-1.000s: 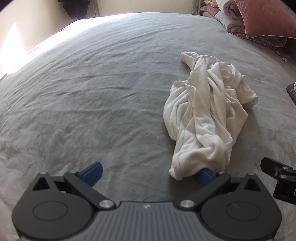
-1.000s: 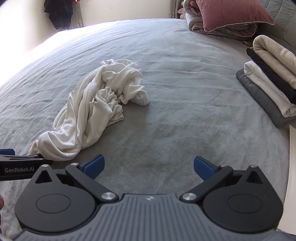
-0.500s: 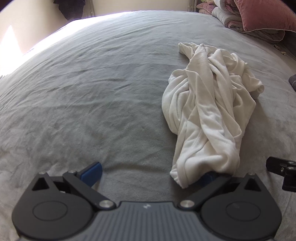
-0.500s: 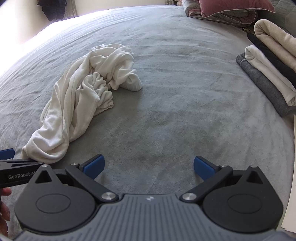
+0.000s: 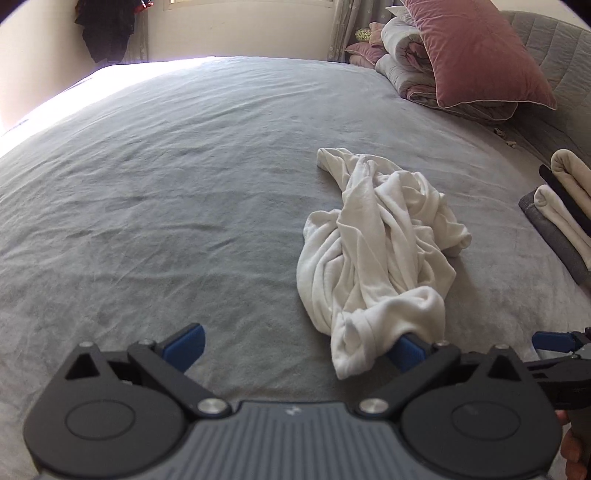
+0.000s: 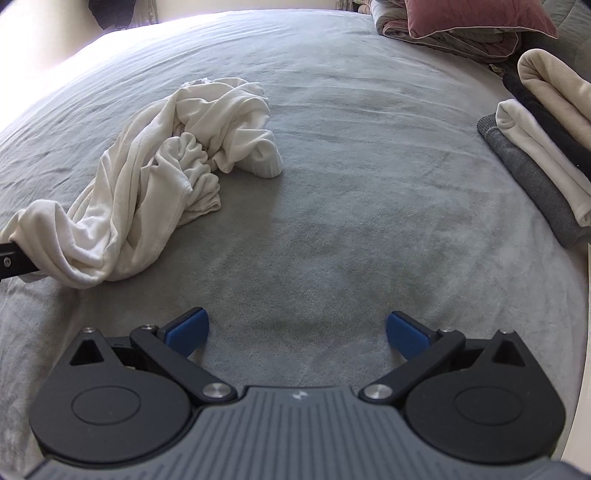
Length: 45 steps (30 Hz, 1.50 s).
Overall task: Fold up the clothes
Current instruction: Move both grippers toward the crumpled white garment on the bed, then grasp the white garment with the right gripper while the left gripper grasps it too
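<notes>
Bed: a big grey bedspread [image 5: 155, 206] fills both views, with a pale wall behind it.
Far end: a pink pillow [image 5: 476, 55] sits on folded quilts [image 5: 410, 74]; the right wrist view cuts off its top.
White garment: a crumpled white garment [image 5: 373, 251] lies in a long bunch near the middle of the bed.
Left gripper: the left gripper [image 5: 295, 349] is wide open. The near end of the garment hangs over its right blue finger [image 5: 408, 349] and hides most of it. Nothing is pinched between the fingers.
Right gripper: the right gripper [image 6: 297, 328] is wide open over bare bedspread, holding nothing.
Hidden: which part of the garment is draped is hard to tell, maybe a hem.
Only in right wrist view: the garment's ribbed cuff [image 6: 267, 160] and a bunched seam show.
Folded pile: a stack of folded clothes [image 6: 539, 147] lies at the right edge, cut off in both views.
Only in left wrist view: dark clothes [image 5: 105, 26] hang on the far wall, and fingertips [image 5: 574, 454] show at the bottom right corner.
</notes>
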Available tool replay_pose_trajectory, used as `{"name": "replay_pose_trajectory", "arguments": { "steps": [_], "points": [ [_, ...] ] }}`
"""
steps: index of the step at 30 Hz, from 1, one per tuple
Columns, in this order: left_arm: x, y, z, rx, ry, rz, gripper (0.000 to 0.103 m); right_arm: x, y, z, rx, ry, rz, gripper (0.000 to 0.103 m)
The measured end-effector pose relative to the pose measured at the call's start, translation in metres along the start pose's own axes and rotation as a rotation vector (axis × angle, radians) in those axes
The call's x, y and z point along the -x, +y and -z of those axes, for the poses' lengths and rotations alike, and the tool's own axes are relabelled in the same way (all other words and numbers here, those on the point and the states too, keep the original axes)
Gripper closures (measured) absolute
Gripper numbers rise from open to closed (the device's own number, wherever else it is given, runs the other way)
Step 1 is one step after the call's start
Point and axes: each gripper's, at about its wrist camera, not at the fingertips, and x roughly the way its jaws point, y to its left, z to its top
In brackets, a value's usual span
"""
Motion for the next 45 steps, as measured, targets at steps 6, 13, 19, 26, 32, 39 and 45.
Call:
{"name": "replay_pose_trajectory", "arguments": {
  "steps": [6,13,19,26,32,39,45],
  "points": [
    [0.007,0.015,-0.014,0.028,-0.046,0.075,0.001,0.01,0.013,-0.003,-0.014,-0.061,-0.094,0.001],
    [0.007,0.035,-0.025,0.077,-0.072,0.074,0.001,0.026,0.032,-0.018,-0.09,-0.114,-0.227,0.017],
    [-0.004,0.043,-0.031,0.131,-0.048,0.057,0.005,0.021,0.054,-0.021,-0.094,-0.168,-0.381,0.036],
    [-0.014,0.031,-0.028,0.092,-0.026,0.053,0.005,0.004,0.068,-0.011,-0.03,-0.13,-0.425,0.086],
    [-0.022,0.026,-0.027,0.113,0.0,0.088,0.006,0.021,0.054,-0.017,-0.075,-0.092,-0.529,0.088],
    [-0.018,0.022,-0.024,0.127,0.0,0.142,0.006,0.037,0.053,-0.004,-0.016,0.108,-0.692,0.088],
    [-0.022,0.012,-0.02,0.104,0.006,0.17,0.012,0.048,0.053,0.004,0.053,0.199,-0.737,0.088]
  ]
}}
